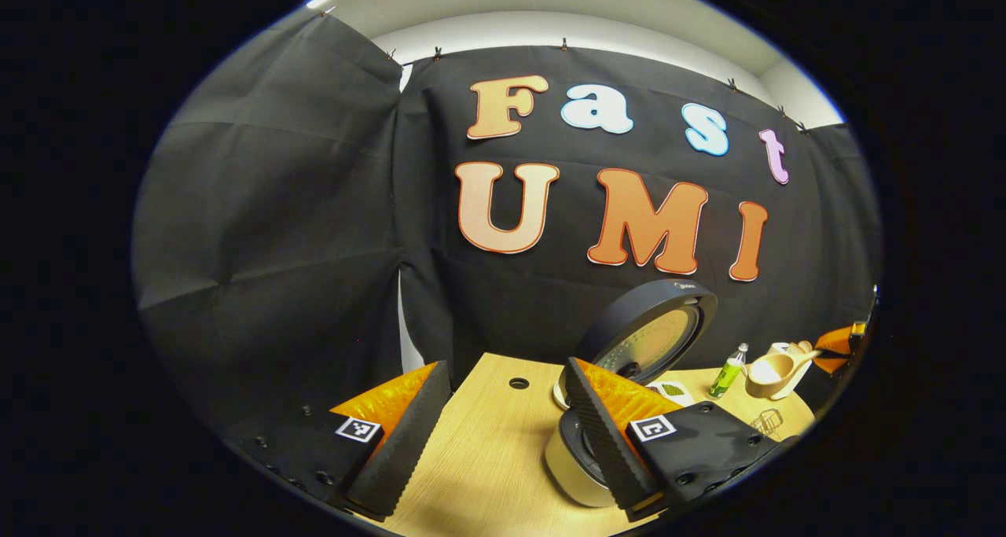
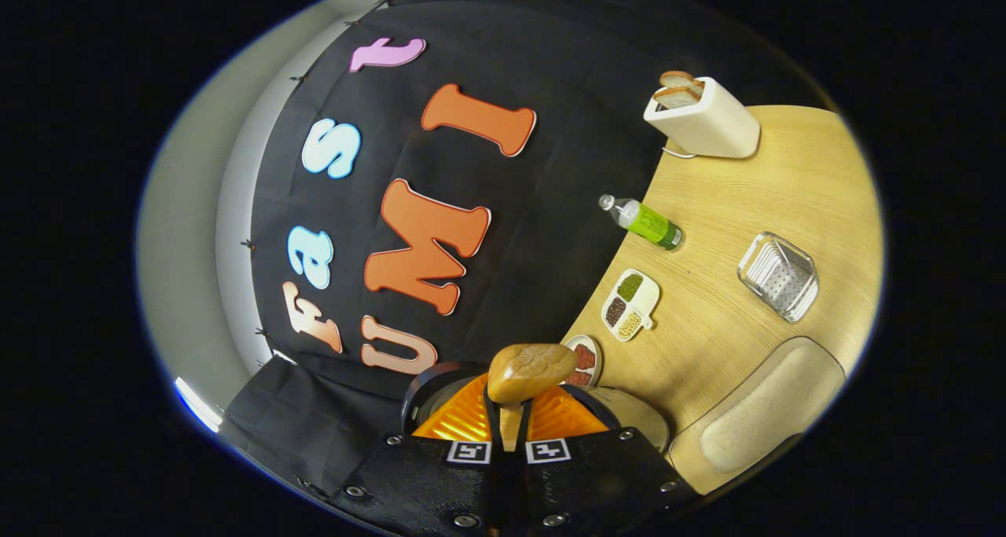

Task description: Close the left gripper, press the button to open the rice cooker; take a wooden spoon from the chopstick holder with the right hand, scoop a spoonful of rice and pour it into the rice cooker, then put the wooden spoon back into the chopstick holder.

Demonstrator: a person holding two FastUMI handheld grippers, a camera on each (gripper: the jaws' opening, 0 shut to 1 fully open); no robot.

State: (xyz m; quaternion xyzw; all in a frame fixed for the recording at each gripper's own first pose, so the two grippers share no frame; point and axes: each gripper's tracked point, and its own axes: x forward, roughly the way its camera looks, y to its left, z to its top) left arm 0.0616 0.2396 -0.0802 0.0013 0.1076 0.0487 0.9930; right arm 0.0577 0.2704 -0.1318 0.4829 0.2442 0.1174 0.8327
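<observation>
The rice cooker (image 1: 567,468) stands on the wooden table with its round dark lid (image 1: 652,325) raised. My left gripper (image 1: 507,372) is open and holds nothing; its right finger crosses in front of the cooker. To the right of the cooker the wooden spoon (image 1: 774,372) hangs above the table with something white in its bowl. In the right gripper view my right gripper (image 2: 509,419) is shut on the spoon's handle, and the spoon's bowl (image 2: 530,372) sticks out just past the fingertips. The cooker's pale rim (image 2: 640,419) and dark lid (image 2: 424,388) lie right behind the fingers.
On the table (image 2: 731,340) are a white toaster (image 2: 703,120) with bread, a green bottle (image 2: 646,222), a sectioned dish (image 2: 629,305) of grains, a small plate (image 2: 583,360), a clear basket (image 2: 778,276) and a long beige container (image 2: 766,415). A cable hole (image 1: 519,382) lies in the tabletop.
</observation>
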